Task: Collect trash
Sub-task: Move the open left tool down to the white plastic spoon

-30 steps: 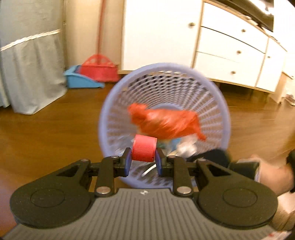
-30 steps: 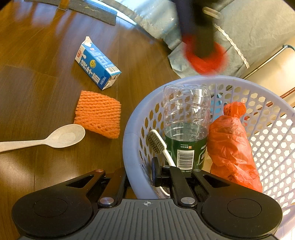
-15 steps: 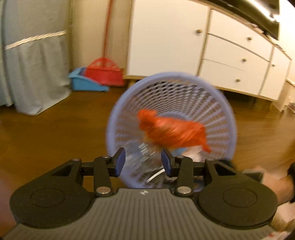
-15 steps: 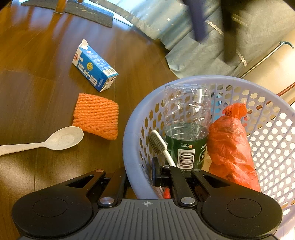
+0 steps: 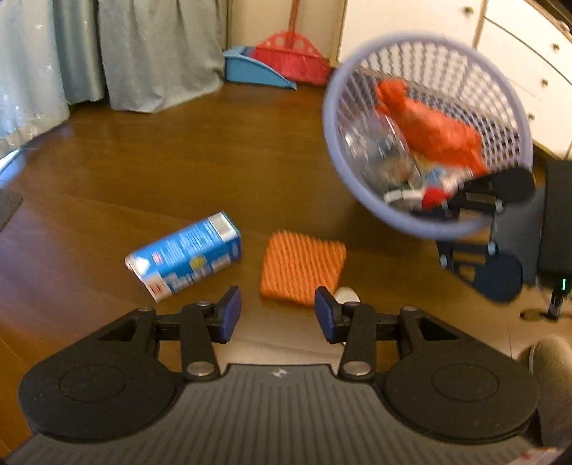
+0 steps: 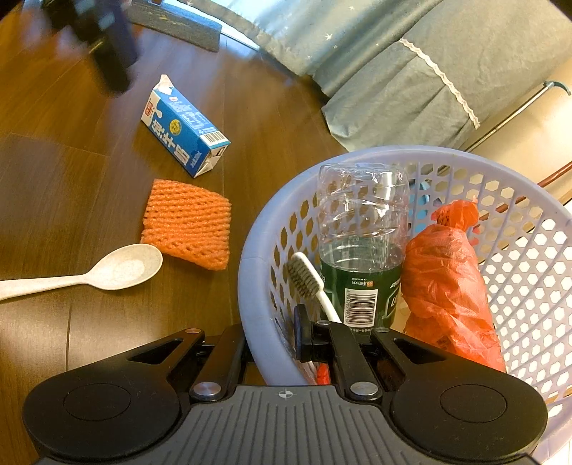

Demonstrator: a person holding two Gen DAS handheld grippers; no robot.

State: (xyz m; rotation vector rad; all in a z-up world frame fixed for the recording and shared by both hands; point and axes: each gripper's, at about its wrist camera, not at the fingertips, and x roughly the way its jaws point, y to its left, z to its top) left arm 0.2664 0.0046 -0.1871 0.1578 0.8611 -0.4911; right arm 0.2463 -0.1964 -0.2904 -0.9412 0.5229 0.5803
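My left gripper [image 5: 277, 314] is open and holds nothing. It hovers low over the wooden floor. Just ahead of it lie an orange foam net [image 5: 302, 266] and a blue milk carton [image 5: 184, 255]. A white spoon [image 5: 346, 296] peeks out behind its right finger. My right gripper [image 6: 271, 339] is shut on the rim of the lavender basket [image 6: 250, 282], which it holds tilted at the upper right of the left wrist view [image 5: 332, 143]. Inside are a clear bottle [image 6: 363, 250], a toothbrush [image 6: 304, 277], an orange bag [image 6: 447, 286] and a red cap [image 5: 434, 196].
Grey-blue curtains [image 5: 150, 53] hang at the back. A blue dustpan [image 5: 250, 69] and a red broom [image 5: 289, 53] stand by the wall. White drawers [image 5: 518, 53] are at the right, and a dark mat [image 6: 175, 18] lies on the floor.
My left gripper let the red cap go into the basket, opened, then swung away left and down over the carton and foam net. The right gripper kept its hold on the basket.
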